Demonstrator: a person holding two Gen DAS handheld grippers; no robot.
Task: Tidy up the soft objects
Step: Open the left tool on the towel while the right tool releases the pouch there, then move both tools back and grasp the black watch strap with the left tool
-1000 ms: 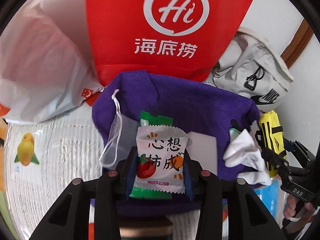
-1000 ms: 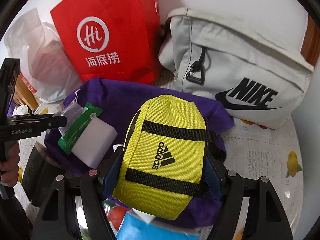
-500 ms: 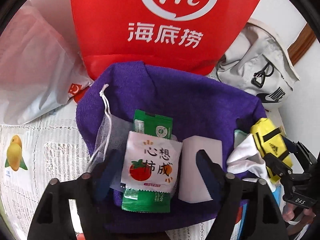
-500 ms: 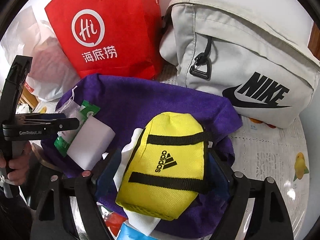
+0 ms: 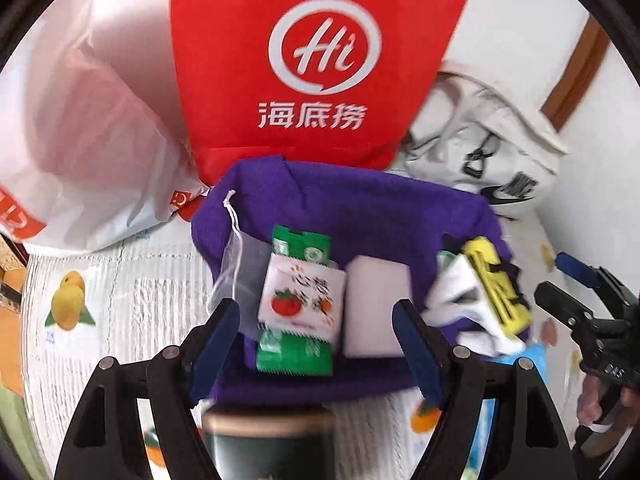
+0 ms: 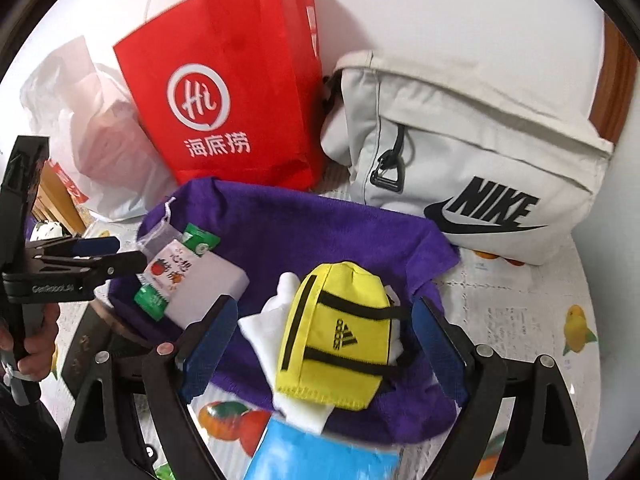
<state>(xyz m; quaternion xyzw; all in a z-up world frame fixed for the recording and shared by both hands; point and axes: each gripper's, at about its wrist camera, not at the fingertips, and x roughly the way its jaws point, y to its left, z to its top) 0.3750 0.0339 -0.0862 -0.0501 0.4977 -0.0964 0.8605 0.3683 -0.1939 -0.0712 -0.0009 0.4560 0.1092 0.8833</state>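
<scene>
A purple towel [image 5: 360,208] [image 6: 320,232] lies spread on the table. On it rest a white tomato-print snack packet [image 5: 300,300] [image 6: 168,270] over a green packet [image 5: 294,356], a white block [image 5: 376,304], a mesh drawstring pouch [image 5: 240,264], and a yellow Adidas pouch [image 6: 340,332] [image 5: 496,284] on a white cloth [image 6: 268,324]. My left gripper [image 5: 314,308] is open above the snack packet, without touching it. My right gripper [image 6: 324,306] has its jaws opening. The yellow pouch lies between them, free of the pads.
A red paper bag [image 5: 312,60], a grey Nike bag [image 6: 460,160] and a white plastic bag [image 5: 80,120] stand behind the towel. A blue packet [image 6: 320,456] lies at the towel's near edge, and a dark round tin [image 5: 268,440] sits under my left gripper. The tablecloth has a fruit print.
Both grippers let go: the left released the snack packet onto the green packet, the right released the yellow pouch onto the white cloth. Both then drew back and up.
</scene>
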